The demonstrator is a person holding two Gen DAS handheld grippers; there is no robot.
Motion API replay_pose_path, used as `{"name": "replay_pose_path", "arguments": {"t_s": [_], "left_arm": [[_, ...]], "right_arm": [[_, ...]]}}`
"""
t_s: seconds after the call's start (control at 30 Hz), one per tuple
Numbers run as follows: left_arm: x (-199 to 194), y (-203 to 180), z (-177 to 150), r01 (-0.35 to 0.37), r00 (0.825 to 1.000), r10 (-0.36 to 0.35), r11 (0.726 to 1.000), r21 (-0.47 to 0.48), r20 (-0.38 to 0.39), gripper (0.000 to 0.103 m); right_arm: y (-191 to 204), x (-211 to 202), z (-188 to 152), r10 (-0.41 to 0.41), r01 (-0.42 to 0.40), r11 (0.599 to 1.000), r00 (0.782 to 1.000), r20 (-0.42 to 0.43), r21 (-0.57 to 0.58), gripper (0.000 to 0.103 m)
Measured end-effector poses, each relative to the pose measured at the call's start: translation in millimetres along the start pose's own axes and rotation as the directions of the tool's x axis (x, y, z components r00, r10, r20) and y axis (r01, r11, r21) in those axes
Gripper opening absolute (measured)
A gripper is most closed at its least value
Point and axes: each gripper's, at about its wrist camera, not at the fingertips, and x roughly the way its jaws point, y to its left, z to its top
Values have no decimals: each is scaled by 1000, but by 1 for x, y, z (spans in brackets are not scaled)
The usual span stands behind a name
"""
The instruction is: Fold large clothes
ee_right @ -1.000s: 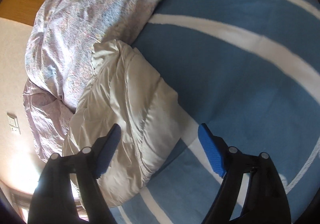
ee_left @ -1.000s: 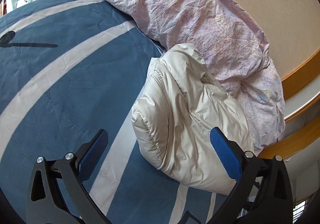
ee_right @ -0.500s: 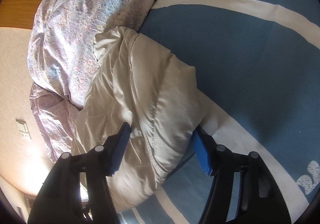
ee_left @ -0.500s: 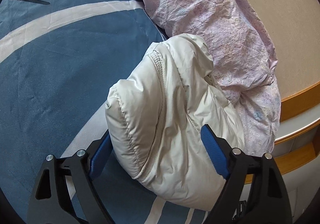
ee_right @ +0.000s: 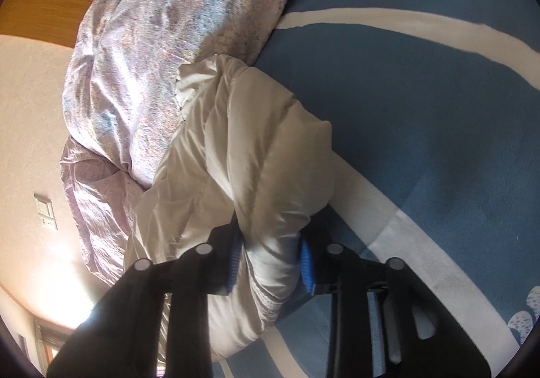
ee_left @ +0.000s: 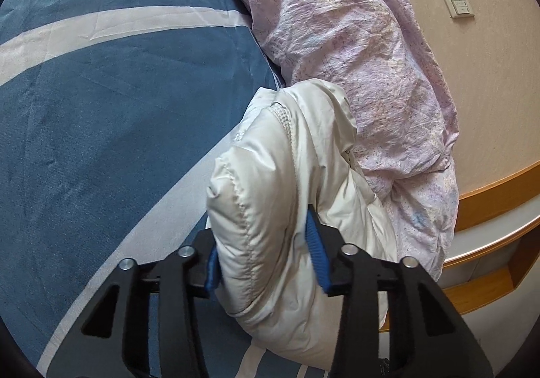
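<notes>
A: Where's the jacket (ee_left: 290, 209)?
B: Bundled on the blue striped bed (ee_left: 111, 101), against the pink quilt (ee_left: 354, 40).
A: And the tools?
B: Left tool (ee_left: 266, 263) and right tool (ee_right: 270, 256) have just closed, each pinching a puffy fold.

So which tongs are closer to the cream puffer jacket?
Neither: the left tongs and the right tongs have each just been closing and now squeeze the jacket between their fingers.

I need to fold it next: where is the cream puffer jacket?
The cream puffer jacket lies bundled on the blue bedspread, against the pink quilt.
</notes>
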Motion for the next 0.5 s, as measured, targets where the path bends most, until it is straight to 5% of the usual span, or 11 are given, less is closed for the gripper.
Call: {"name": "replay_pose_path", "arguments": {"t_s": [0.13, 0.5], "left_arm": [[-5, -2, 4, 41, 999, -41, 999, 5, -5, 25], [-33, -23, 14, 115, 993, -117, 992, 57, 29, 19]], "right_arm": [[7, -4, 1, 4, -4, 999, 1000, 12, -35, 23], [32, -29, -2, 65, -63, 988, 998, 16, -138, 20]]}}
